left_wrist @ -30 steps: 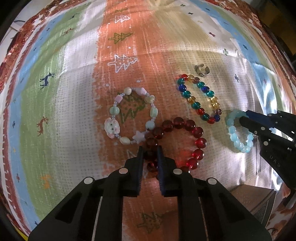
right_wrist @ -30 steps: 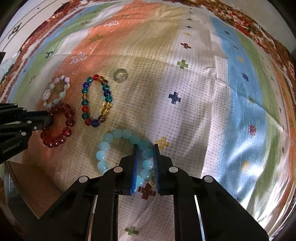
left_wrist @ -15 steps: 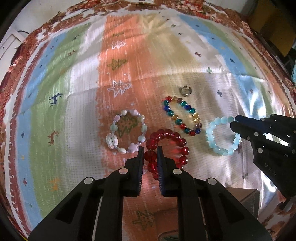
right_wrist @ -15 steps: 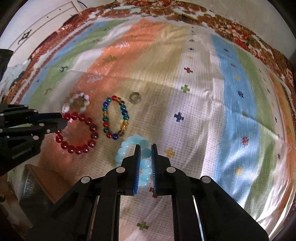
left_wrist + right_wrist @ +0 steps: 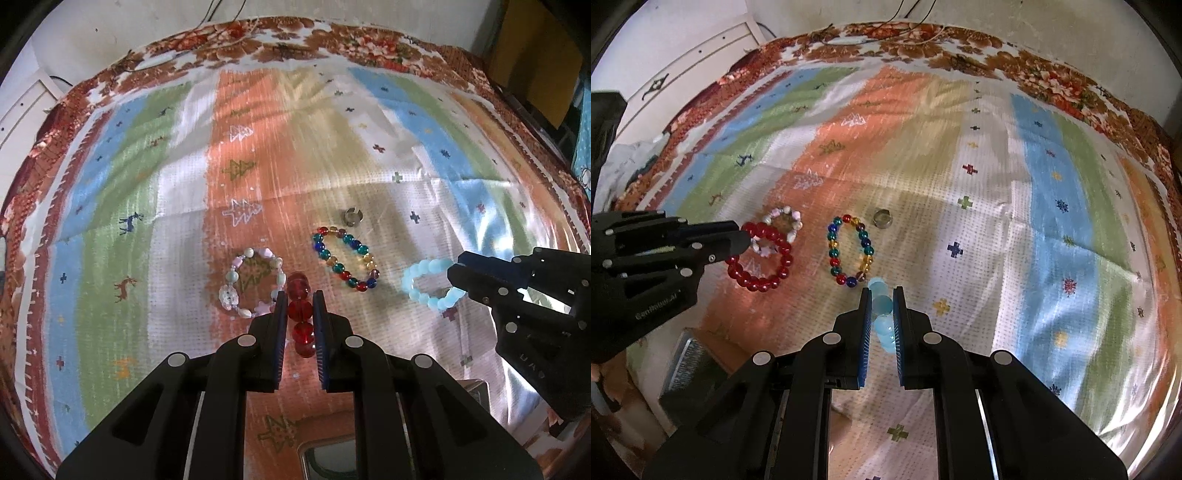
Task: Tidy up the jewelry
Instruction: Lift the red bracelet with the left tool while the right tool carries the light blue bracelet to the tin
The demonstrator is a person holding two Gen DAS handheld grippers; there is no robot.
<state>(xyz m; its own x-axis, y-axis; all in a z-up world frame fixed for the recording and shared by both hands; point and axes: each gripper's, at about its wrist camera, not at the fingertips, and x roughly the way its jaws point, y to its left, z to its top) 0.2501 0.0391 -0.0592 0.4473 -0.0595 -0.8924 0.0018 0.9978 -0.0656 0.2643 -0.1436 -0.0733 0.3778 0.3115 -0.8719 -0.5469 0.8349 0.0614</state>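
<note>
Left tool (image 5: 300, 308) clamped on the red bead bracelet (image 5: 300, 302), beads pinched between both fingers. Hanging clear of the striped cloth (image 5: 177, 206) in the right wrist view, loop dangling below the tip (image 5: 759, 258). Right tool (image 5: 882, 310) clamped likewise on the pale blue bead bracelet (image 5: 881, 314); seen from the left wrist as a ring (image 5: 430, 284) held at the far tool's tip (image 5: 460, 271), also off the cloth.

Lying flat on the cloth: a pastel bracelet of mixed stones (image 5: 251, 288) on the orange stripe, just behind the left tool; a multicoloured bead bracelet (image 5: 345, 264) between the two held ones; a small metal ring (image 5: 352, 216) just beyond it, apart from the beads. Cloth spread over a bed-like surface, floral border (image 5: 332, 51) at the far edge, white wall behind. Dark box-like edge (image 5: 690, 365) low at left in the right wrist view, unclear what.
</note>
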